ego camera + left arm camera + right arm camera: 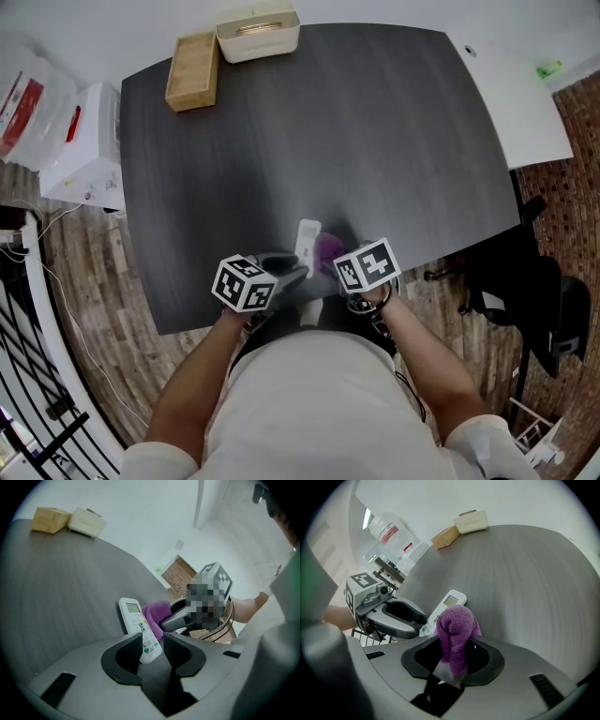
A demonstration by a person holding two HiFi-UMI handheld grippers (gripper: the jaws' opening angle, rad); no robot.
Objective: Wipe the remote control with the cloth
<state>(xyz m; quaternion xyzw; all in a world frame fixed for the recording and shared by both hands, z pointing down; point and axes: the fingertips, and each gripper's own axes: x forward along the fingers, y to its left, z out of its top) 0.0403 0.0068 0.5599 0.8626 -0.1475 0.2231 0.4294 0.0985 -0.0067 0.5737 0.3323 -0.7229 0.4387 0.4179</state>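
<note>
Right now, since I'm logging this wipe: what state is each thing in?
Remote control: face up on the table, lower end between the left tongs; grip unclear.
Cloth: bunched, clamped in the right tongs, beside the remote.

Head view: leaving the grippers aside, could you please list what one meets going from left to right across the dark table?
Tan wooden box → cream rectangular lidded box → white remote control → purple cloth.

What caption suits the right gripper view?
Right hand-held gripper pinching a bunched purple cloth beside the white rectangular remote control gripped by the left hand-held gripper on a dark grey table.
</note>
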